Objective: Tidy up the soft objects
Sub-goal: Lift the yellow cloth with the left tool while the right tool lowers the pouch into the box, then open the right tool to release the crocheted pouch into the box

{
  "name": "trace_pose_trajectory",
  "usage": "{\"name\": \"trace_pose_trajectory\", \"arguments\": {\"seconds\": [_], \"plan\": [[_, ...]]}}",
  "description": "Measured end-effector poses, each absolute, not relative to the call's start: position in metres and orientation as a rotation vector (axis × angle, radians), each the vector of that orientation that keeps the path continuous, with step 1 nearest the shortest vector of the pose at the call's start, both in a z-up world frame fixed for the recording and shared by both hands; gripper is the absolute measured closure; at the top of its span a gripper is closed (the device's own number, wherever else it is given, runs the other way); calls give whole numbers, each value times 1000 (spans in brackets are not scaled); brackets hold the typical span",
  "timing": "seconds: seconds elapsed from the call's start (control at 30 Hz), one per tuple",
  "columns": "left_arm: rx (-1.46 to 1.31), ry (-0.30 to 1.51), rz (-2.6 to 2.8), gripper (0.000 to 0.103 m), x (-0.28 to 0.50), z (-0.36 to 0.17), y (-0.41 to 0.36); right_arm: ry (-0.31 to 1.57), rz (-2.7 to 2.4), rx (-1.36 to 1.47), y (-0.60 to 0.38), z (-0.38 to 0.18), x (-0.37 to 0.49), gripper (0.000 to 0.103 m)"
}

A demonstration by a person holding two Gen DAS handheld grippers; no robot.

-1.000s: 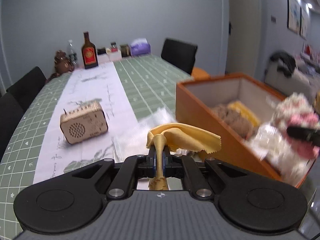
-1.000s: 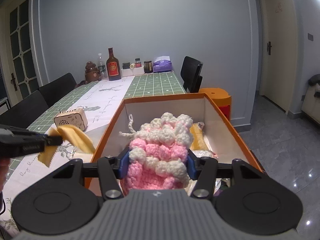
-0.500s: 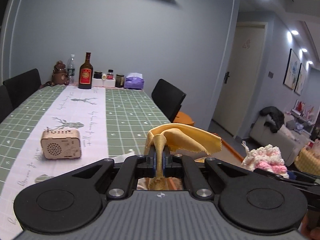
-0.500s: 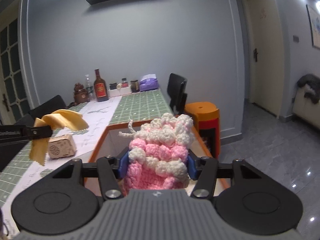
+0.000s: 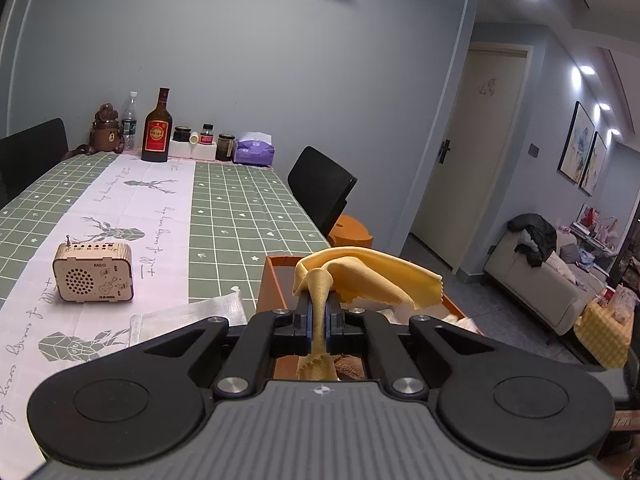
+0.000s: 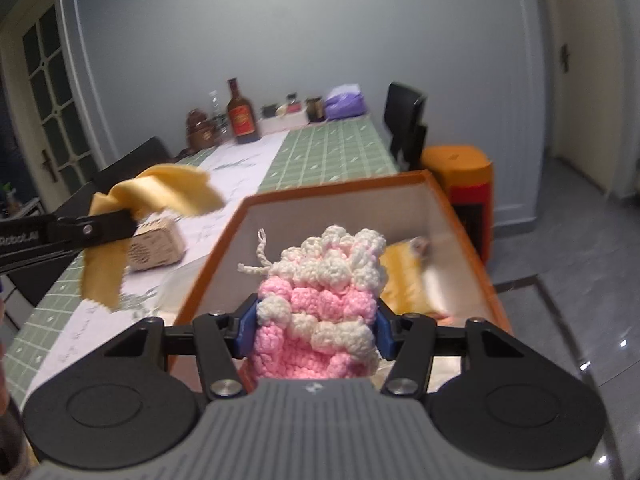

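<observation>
I am gripping a yellow cloth (image 5: pixel 362 276) with my left hand-held gripper (image 5: pixel 319 320), its fingers pinching together on the bunched fabric while the loose end is drooping over the orange box (image 6: pixel 428 178) at the table (image 5: pixel 240 208) edge. My right hand-held gripper (image 6: pixel 316 326) is clamping a pink-and-white crocheted pouch (image 6: pixel 320 300) above that box's open interior, where another yellow soft item (image 6: pixel 404 276) is lying. A small wooden radio (image 5: pixel 93 272) is sitting on the table runner, left of the box
</observation>
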State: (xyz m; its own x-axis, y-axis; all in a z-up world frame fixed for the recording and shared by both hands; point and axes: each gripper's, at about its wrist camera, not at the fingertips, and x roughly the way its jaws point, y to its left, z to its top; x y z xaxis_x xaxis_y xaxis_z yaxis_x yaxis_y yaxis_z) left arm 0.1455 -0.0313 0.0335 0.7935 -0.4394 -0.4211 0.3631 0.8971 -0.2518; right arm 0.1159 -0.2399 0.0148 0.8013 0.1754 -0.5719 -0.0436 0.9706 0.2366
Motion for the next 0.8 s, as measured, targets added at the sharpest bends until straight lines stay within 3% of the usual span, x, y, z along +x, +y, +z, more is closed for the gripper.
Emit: {"name": "trace_pose_trajectory", "arguments": {"seconds": [0.2,0.4,0.5,0.57,0.67,0.7,0.73,0.8], "plan": [[-144,507,-435,97,145,30,-34,751,230,301,-225,-2,128,46],[-151,518,-444,97,145,27,-35,842,301,349,-220,-12,132,32],[-149,522,-450,97,144,27,-34,817,307,368,-232,-4,126,29],[-146,522,-449,97,144,27,-33,759,253,349,-241,6,118,36],[-152,519,-448,97,143,28,-32,728,246,239,-241,17,113,75],[-153,518,-448,97,143,28,-32,759,269,225,-239,16,116,95],[-153,518,-447,97,143,29,-33,807,294,212,-236,12,121,100],[-154,518,-446,97,144,29,-33,885,320,159,-227,2,131,101]]}}
